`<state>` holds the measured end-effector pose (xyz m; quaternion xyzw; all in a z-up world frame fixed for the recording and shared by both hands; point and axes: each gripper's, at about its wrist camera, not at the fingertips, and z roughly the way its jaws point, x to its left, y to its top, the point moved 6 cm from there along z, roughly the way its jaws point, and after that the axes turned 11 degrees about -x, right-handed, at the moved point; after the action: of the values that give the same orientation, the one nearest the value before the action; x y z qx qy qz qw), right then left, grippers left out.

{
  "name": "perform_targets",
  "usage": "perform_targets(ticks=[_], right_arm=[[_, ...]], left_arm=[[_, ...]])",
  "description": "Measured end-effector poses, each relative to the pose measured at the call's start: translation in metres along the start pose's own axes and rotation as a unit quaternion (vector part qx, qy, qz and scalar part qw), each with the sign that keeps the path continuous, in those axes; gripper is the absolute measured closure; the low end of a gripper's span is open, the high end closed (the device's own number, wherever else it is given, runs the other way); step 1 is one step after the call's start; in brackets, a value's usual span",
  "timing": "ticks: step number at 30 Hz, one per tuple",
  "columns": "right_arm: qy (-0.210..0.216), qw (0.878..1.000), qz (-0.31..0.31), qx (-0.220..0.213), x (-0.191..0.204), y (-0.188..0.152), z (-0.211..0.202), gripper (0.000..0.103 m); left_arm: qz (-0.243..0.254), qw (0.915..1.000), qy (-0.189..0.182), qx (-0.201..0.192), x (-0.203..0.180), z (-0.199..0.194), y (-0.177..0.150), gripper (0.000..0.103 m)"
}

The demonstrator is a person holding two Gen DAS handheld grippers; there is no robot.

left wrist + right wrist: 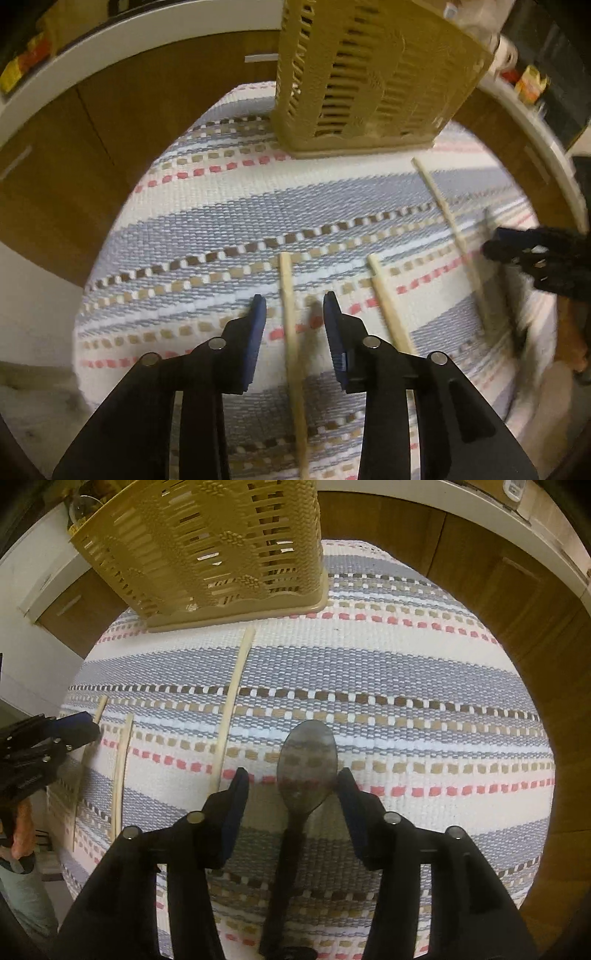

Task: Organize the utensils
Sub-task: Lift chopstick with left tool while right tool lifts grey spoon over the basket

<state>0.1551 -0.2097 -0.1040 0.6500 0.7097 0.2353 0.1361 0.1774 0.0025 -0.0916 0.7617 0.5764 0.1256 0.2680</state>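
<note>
My left gripper [293, 308] stands released, its jaws straddling a chopstick [291, 332] without touching it, aligned for a pinch. My right gripper [293, 784] is likewise unclenched around the spoon [306, 760]. Both utensils lie flat on the striped cloth [207, 206], near the slotted basket [369, 74], their likely destination

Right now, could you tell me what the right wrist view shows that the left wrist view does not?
Only the right wrist view shows the spoon clearly, lying between the open right claw. Only the left wrist view shows a chopstick framed by the open left claw. Both show the beige basket, more chopsticks and the striped cloth.
</note>
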Motion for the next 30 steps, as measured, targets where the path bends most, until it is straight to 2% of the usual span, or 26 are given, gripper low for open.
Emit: perform_targets(ticks=[6,8,9,12,15,17,20,24,28,30], right_arm=[[-0.021,1.000,-0.013,0.002,0.016,-0.008,0.007,0.056],[-0.049,0.998,-0.036,-0.003,0.024,-0.011,0.008,0.064],[-0.052,0.998,-0.047,-0.007,0.029,-0.012,0.009,0.071],[-0.052,0.997,-0.063,-0.014,0.035,-0.012,0.009,0.075],[-0.045,0.996,-0.070,-0.022,0.038,-0.011,0.008,0.075],[-0.022,0.997,-0.067,-0.034,0.043,-0.011,0.002,0.075],[-0.006,0.995,-0.071,-0.072,0.049,-0.005,-0.013,0.075],[0.030,0.987,-0.064,-0.142,0.053,0.017,-0.052,0.075],[0.049,0.973,-0.058,-0.218,0.057,0.041,-0.093,0.075],[0.054,0.963,-0.052,-0.257,0.059,0.057,-0.114,0.075]], left_arm=[[0.064,0.9971,0.026,0.031,-0.012,0.005,0.004,0.073],[0.072,0.9963,0.032,0.033,-0.013,0.005,0.004,0.074],[0.068,0.9967,0.033,0.031,-0.013,0.004,0.003,0.074],[0.065,0.9969,0.042,0.012,-0.015,0.000,-0.001,0.081],[0.059,0.9971,0.048,-0.003,-0.019,-0.005,-0.004,0.099],[0.050,0.9978,0.040,-0.015,-0.020,-0.009,-0.005,0.099],[0.015,0.9983,0.003,-0.057,-0.024,-0.027,-0.006,0.099],[-0.023,0.9881,-0.037,-0.148,-0.024,-0.068,0.014,0.099],[-0.043,0.9660,-0.070,-0.245,-0.029,-0.116,0.048,0.099],[-0.045,0.9530,-0.072,-0.290,-0.037,-0.135,0.067,0.099]])
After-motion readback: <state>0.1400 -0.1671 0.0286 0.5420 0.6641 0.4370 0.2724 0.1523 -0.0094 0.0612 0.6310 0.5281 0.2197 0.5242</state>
